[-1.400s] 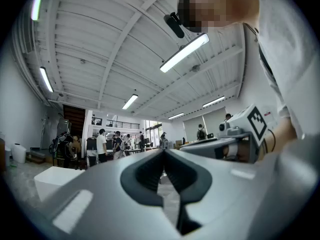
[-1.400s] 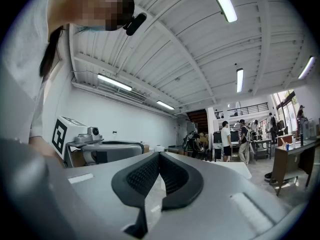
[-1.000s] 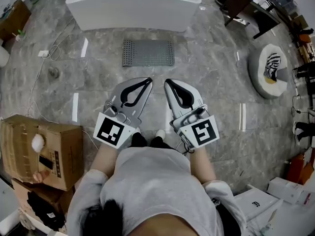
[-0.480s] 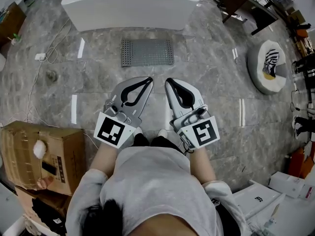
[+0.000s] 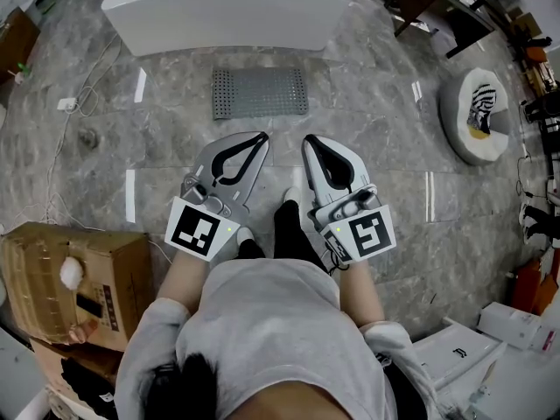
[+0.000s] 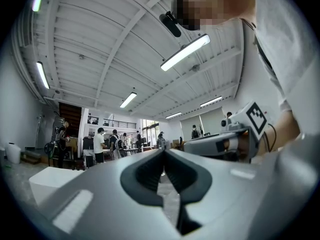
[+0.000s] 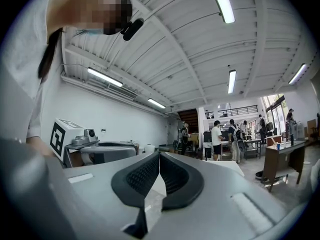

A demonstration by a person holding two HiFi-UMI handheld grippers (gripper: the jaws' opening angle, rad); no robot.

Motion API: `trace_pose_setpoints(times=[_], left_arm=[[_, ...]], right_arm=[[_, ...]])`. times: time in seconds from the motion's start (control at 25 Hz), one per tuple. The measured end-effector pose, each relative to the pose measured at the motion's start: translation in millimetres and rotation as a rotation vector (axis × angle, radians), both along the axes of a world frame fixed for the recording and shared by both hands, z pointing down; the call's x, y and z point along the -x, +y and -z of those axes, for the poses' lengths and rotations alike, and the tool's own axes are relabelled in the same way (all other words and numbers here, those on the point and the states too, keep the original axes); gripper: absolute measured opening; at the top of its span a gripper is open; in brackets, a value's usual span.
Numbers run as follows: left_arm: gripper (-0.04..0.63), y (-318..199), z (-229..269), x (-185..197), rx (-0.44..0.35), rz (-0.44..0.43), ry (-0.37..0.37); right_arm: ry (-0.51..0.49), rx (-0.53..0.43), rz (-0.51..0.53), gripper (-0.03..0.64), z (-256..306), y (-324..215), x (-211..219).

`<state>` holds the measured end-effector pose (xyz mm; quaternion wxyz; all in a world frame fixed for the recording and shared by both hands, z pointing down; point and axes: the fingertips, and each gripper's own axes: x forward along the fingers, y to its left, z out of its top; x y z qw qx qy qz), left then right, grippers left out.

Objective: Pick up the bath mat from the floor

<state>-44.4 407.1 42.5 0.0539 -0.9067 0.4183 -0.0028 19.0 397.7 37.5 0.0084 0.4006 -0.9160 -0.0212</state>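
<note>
The grey perforated bath mat [image 5: 260,92] lies flat on the marble floor just in front of the white bathtub [image 5: 223,11]. My left gripper [image 5: 262,136] is held at waist height, its tips pointing toward the mat and well short of it; its jaws are shut with nothing between them. My right gripper [image 5: 309,141] is beside it, also shut and empty. In the left gripper view the left gripper [image 6: 163,152] tips meet, and the right gripper [image 7: 159,155] tips meet in the right gripper view. Both of those views look level across the room, so the mat is out of their sight.
Cardboard boxes [image 5: 74,278] stand on the floor at my left. A round white cushion [image 5: 477,115] lies at the right, with desks and chairs [image 5: 437,7] behind it. A cable [image 5: 83,86] trails over the floor at left. Several people [image 7: 235,139] stand far across the room.
I have moved a little nearer the tub and mat, and one leg has stepped forward between the grippers. The right gripper shifted slightly right; both stayed shut.
</note>
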Motion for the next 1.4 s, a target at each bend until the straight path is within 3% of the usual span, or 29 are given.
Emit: trace_pose_setpoints(times=[0.76,1.4], left_arm=[[0.002,-170,10,-64,-0.016,0.141,0.012],[0.000,-225,9,-119,-0.020,0.187,0.007]], right_arm=[[0.007,-0.027,0.161,0.017,11,-177,-56],[-0.013,-0.028,0.212,0.002,3,-234,-110]])
